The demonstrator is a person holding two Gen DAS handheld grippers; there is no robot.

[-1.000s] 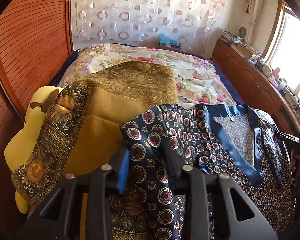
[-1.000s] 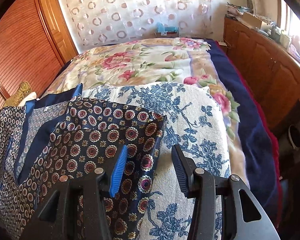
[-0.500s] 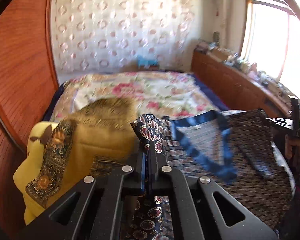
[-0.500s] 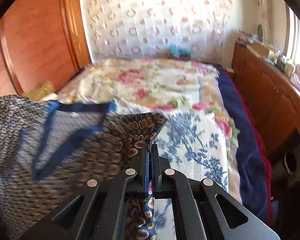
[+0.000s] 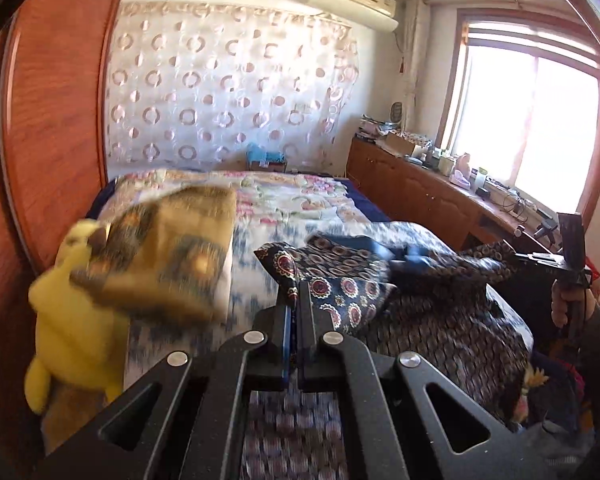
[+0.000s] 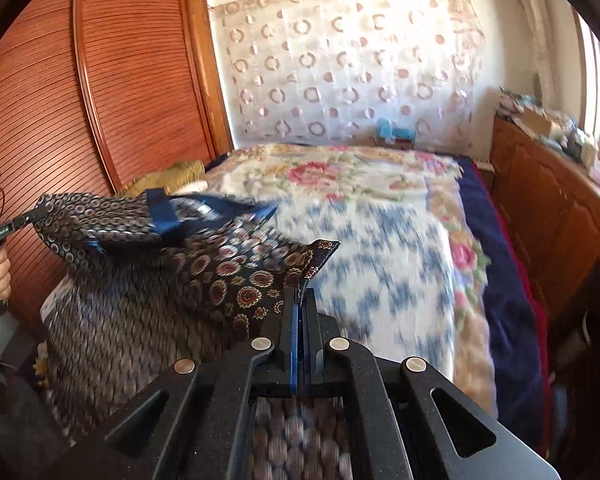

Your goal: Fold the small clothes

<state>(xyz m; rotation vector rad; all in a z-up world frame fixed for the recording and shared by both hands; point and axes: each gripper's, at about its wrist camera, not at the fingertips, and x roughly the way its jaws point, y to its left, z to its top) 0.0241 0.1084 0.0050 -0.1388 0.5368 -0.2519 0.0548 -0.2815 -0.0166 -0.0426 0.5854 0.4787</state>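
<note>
Garment (image 5: 340, 276), dark patterned with blue trim, hangs lifted above bed (image 5: 300, 200), stretched between both tongs. Left tongs (image 5: 294, 300) clenched on one corner, right tongs (image 6: 300, 300) clenched on other; likely spread taut so fold lands flat on bed.

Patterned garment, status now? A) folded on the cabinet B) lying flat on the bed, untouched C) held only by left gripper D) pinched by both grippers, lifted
D: the left gripper and the right gripper are each shut on a corner of the patterned garment, which hangs between them.
</note>
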